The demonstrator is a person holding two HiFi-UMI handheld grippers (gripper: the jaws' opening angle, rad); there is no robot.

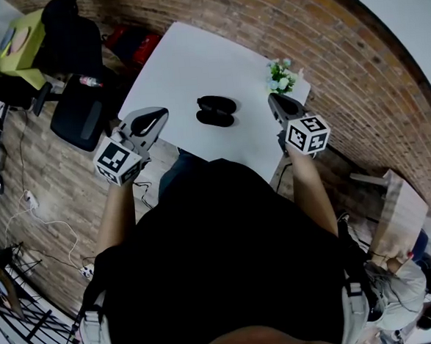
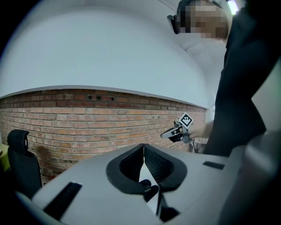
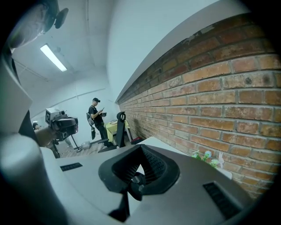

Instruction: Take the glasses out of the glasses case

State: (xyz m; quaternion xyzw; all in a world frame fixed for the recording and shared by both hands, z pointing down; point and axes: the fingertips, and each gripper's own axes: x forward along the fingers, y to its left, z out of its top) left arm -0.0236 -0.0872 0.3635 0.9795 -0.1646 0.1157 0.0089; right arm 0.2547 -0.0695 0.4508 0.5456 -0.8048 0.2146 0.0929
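table [image 1: 193, 66]: white top, smooth, matt.
glasses case [image 1: 215, 110]: black shell, smooth, slight gloss; mid-table, twd near edge.
left gripper [image 2: 144, 147]: grey plastic, matt; pads [image 2: 159, 165] black, ribbed.
right gripper [image 3: 140, 148]: same grey matt plastic, ribbed black pads.
wall [image 1: 371, 83]: bare red brick, rough, matt.
floor [image 1: 47, 179]: wood-look planks, dull.

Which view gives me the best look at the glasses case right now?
The head view. The case lies on the white table, whole and with nothing in front of it. Both gripper views aim above the tabletop toward the brick wall, and neither shows the case clearly.
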